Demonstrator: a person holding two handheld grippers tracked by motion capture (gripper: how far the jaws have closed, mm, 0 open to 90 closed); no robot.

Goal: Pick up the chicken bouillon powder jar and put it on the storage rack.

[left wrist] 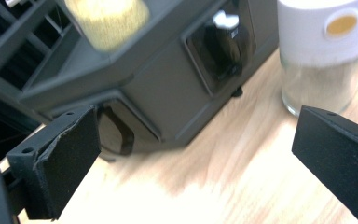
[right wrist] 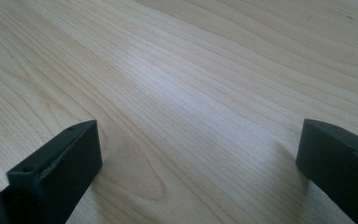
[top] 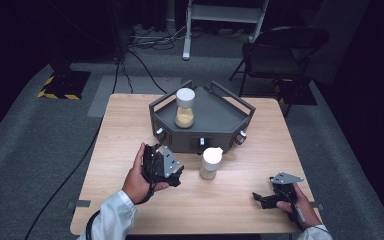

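A wooden table (top: 130, 125) stands on grey carpet (top: 30, 145). Behind the table a black folding chair (top: 280, 52) stands at the right, with a white frame (top: 220, 20) to its left. Cables (top: 145, 42) lie on the floor, near a yellow-striped black base (top: 65, 82) at the left.

My desk (top: 130, 130) is a light wood-grain square in the middle of the frame, standing on grey carpet (top: 25, 150) that runs out into darkness at every edge. Behind it, at upper right, I see a black folding chair (top: 280, 52), and at top centre the pale legs of a white frame (top: 220, 20) with black cables (top: 145, 45) lying tangled on the floor beside it. At upper left a dark base with yellow-and-black hazard tape (top: 62, 85) sits on the carpet, and one cable (top: 80, 160) trails down the left side of the frame.
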